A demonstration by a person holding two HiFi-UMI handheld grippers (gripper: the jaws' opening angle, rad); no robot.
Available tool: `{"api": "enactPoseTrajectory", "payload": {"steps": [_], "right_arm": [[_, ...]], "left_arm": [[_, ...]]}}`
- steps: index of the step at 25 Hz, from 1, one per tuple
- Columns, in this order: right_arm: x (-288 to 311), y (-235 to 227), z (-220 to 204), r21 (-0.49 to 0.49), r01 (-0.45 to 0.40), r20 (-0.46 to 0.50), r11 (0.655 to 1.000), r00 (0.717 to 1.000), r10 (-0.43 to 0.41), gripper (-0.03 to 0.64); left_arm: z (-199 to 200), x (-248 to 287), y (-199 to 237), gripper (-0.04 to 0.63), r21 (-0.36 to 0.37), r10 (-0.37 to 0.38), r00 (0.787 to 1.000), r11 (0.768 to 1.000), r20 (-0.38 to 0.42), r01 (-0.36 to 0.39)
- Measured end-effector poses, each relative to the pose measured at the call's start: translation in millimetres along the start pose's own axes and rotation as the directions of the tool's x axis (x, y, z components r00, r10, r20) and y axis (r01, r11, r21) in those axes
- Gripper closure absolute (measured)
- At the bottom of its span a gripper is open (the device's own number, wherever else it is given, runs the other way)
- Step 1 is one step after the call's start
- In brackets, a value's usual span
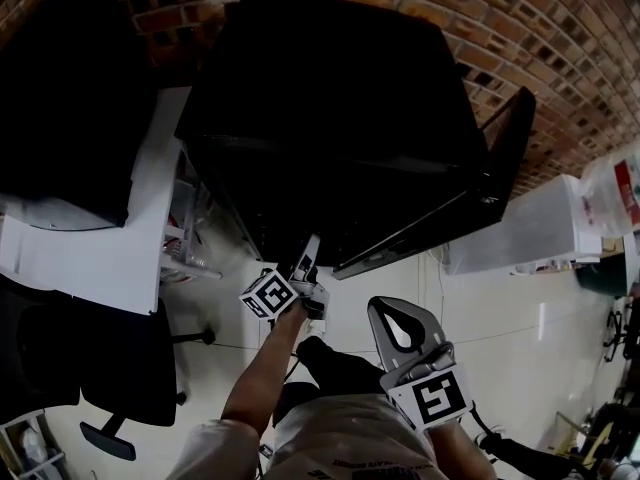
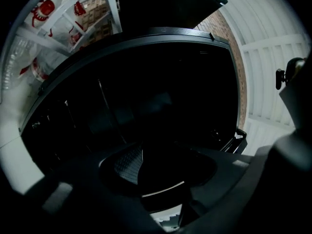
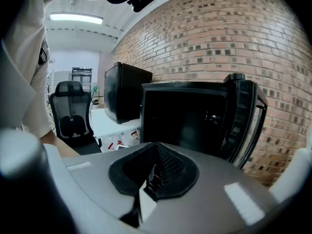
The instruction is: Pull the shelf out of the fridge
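Note:
The black fridge (image 1: 330, 118) stands against the brick wall with its door (image 1: 500, 168) swung open to the right. My left gripper (image 1: 303, 258) is at the lower front of the open cabinet and points into it. Its jaws stand apart in the left gripper view (image 2: 156, 172), facing the dark inside of the fridge (image 2: 146, 82). A thin pale edge lies low between them; I cannot tell whether it is the shelf. Nothing is pressed between the pads. My right gripper (image 1: 385, 313) hangs back over the floor, shut and empty (image 3: 153, 172), facing the fridge (image 3: 185, 116).
A white desk (image 1: 110, 248) stands left of the fridge, with a black office chair (image 1: 110, 368) before it. A white cabinet (image 1: 530, 223) sits behind the open door. A second black box (image 3: 124, 89) rests on the desk. White shelving (image 2: 48, 13) holds red-and-white items.

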State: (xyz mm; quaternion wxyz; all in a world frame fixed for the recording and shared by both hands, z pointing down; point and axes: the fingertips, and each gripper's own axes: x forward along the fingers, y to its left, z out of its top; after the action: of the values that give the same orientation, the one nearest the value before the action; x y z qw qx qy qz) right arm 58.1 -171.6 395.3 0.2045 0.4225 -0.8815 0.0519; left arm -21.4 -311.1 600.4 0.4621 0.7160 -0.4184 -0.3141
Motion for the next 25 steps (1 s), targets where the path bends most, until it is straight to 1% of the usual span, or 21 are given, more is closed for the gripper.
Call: {"api": "enactPoseTrajectory", "payload": {"steps": [2,5,8,11,15,20,25], "right_arm": [[2,-6,-4,-0.002,0.002,-0.014,1.000,1.000,-0.003,0.612],[5,-12,-4,-0.003,-0.003,-0.031,1.000,1.000,0.002,0.612],[12,-17,-6,-0.002,-0.005,-0.046,1.000,0.999,0.005,0.612],[15,-20,-14,0.003,-0.004,-0.080,1.000,0.997,0.004,0.612],[18,-30,-25,0.015,0.000,-0.113,1.000,0.994,0.001,0.612],[25,-41,-33,0.029,0.004,-0.143,1.000,0.990,0.000,0.612],[36,-34,-36,0.017,-0.040,-0.160,0.999,0.986,0.043,0.612]], "left_arm": [[-4,6,17,0.410,-0.042,0.014,1.000,0.999,-0.002,-0.014],[-5,19,33,0.408,-0.102,0.013,1.000,0.995,0.015,-0.011],[-3,35,49,0.408,-0.144,0.010,0.999,0.990,0.035,-0.005],[-5,47,66,0.408,-0.181,0.023,0.998,0.983,0.052,-0.013],[-5,62,73,0.408,-0.177,0.029,0.998,0.984,0.061,-0.018],[6,80,77,0.414,-0.208,0.023,0.993,0.978,0.114,0.001],[15,89,84,0.460,-0.208,0.033,0.990,0.978,0.138,-0.003]]}}
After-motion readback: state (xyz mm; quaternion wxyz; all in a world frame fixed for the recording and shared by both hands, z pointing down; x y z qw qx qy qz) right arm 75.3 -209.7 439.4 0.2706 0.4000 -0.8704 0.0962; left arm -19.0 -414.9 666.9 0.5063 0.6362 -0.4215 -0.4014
